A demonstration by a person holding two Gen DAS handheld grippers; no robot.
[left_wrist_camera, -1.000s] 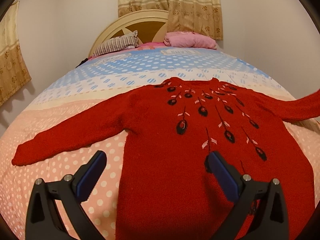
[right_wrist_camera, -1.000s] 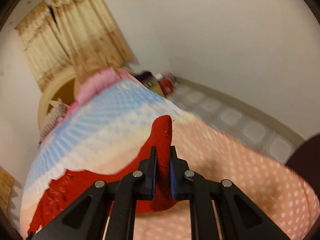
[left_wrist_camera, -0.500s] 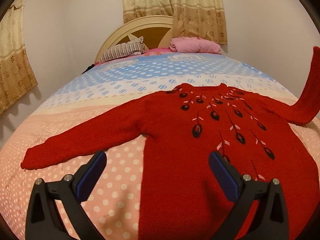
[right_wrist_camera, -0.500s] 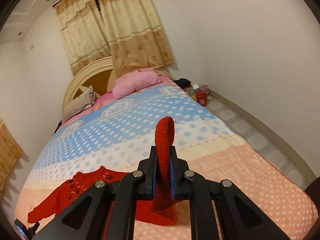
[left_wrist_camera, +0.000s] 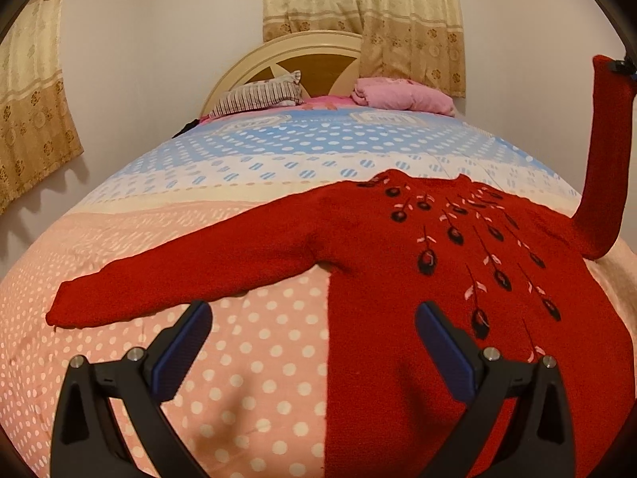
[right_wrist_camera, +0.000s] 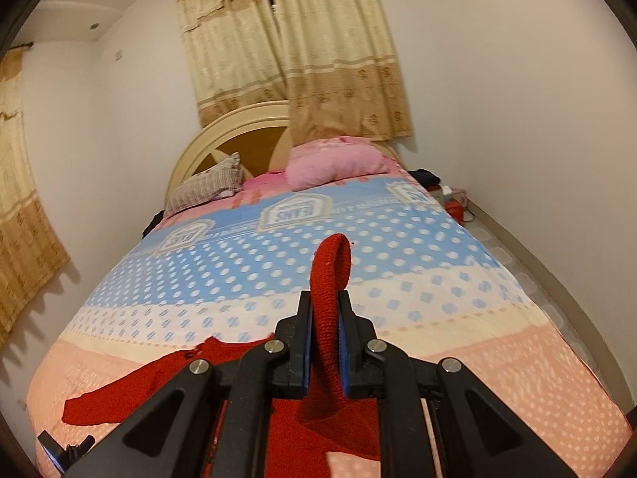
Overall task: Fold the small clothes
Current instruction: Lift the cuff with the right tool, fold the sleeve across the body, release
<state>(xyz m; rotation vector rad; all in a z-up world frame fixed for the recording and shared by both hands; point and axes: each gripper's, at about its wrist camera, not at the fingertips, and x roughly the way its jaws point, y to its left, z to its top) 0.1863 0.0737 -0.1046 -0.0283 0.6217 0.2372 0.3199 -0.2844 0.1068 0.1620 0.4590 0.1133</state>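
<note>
right hand-held gripper [right_wrist_camera: 324, 352] pinches red sweater [left_wrist_camera: 458, 279] sleeve [right_wrist_camera: 328, 298] aloft.

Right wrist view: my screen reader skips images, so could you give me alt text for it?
The right gripper is shut on a raised sleeve of a red sweater whose body lies spread on a polka-dot bed. Two pillows, a headboard and beige curtains lie beyond.

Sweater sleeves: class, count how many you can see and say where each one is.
2. The left sleeve lies flat, stretched out on the bed. The right sleeve is lifted off the bed, its cuff clamped in the right gripper.
</note>
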